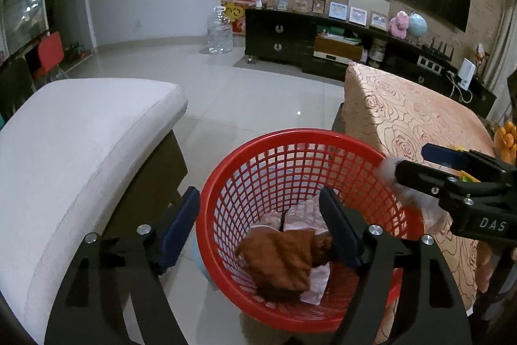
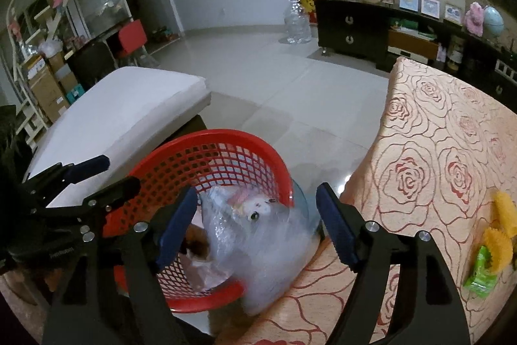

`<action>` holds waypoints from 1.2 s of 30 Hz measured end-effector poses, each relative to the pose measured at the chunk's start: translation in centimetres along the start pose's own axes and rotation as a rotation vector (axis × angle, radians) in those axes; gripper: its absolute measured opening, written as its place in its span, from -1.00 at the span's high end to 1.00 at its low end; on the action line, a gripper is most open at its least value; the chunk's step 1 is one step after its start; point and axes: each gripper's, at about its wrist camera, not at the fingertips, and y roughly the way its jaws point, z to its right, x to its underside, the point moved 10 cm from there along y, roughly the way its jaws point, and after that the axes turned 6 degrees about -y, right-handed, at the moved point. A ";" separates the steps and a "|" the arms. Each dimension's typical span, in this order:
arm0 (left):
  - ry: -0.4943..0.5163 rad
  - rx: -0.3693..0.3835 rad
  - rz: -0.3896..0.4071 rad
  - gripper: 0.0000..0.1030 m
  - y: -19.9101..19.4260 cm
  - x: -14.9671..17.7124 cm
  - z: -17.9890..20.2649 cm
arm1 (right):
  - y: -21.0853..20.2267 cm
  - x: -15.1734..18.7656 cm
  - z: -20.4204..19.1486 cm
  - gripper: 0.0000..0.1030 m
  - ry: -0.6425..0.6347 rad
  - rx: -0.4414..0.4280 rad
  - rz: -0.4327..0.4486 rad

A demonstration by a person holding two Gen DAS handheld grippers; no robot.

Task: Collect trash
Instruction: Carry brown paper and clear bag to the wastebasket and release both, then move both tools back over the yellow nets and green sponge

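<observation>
A red mesh basket (image 1: 290,151) stands on the floor between a white seat and the table. Inside it lie a brown wrapper (image 1: 284,261) and pink-white paper (image 1: 303,212). My left gripper (image 1: 258,199) hangs open above the basket with nothing between its fingers. In the right wrist view my right gripper (image 2: 258,193) is open at the basket's (image 2: 206,144) table side. A blurred clear plastic bag (image 2: 258,241) sits loose between its fingers, draped over the rim. The right gripper (image 1: 413,160) shows in the left wrist view with the whitish bag (image 1: 389,172) at its tips. The left gripper (image 2: 119,172) shows at left.
The table with a rose-patterned cloth (image 2: 436,151) is at right, with a green packet (image 2: 481,270) and yellow wrappers (image 2: 499,235) on it. A white cushioned seat (image 1: 80,151) is at left. A large water bottle (image 1: 219,31) and a dark TV cabinet (image 1: 278,37) stand beyond on the tiled floor.
</observation>
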 end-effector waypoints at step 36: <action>0.085 0.143 0.014 -0.57 -2.5 1.4 12.4 | -11.3 12.4 16.8 -0.43 0.118 0.345 -0.022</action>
